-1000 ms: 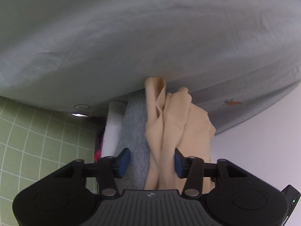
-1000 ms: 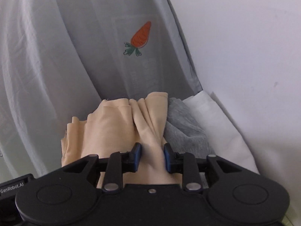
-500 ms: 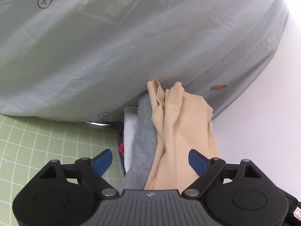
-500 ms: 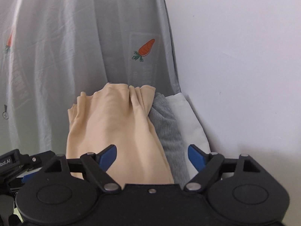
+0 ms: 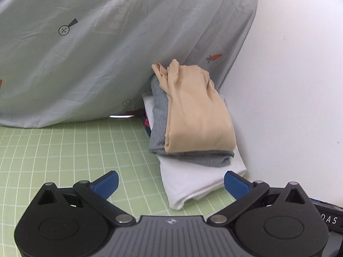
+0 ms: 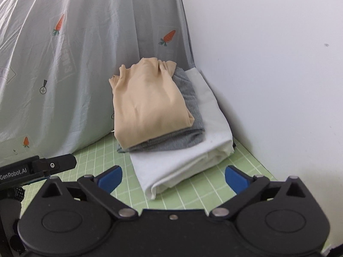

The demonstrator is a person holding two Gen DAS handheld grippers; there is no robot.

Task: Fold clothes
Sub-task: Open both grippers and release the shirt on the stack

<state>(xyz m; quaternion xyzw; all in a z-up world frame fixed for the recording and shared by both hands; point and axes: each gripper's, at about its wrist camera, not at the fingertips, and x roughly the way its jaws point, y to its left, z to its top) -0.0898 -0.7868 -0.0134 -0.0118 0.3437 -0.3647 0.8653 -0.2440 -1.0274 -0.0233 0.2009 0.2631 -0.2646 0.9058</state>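
Note:
A folded beige garment [image 5: 197,115] [image 6: 148,105] lies on top of a stack, over a folded grey garment [image 5: 159,111] [image 6: 188,137] and a folded white one [image 5: 193,177] [image 6: 186,158]. The stack rests on the green grid mat [image 5: 64,154] [image 6: 214,188] against the white wall. My left gripper [image 5: 170,185] is open, a short way back from the stack's near end, with nothing between its blue pads. My right gripper [image 6: 173,178] is also open and empty, just short of the white garment's front fold.
A pale grey sheet with carrot prints [image 5: 96,42] [image 6: 64,64] hangs behind and left of the stack, down to the mat. The white wall [image 5: 289,85] [image 6: 268,64] bounds the right side. The other gripper's body [image 6: 36,167] shows at the right wrist view's left edge.
One second ago both grippers were closed on the beige garment at the stack. Both opened, let it go and pulled back; the garment now rests on the stack.

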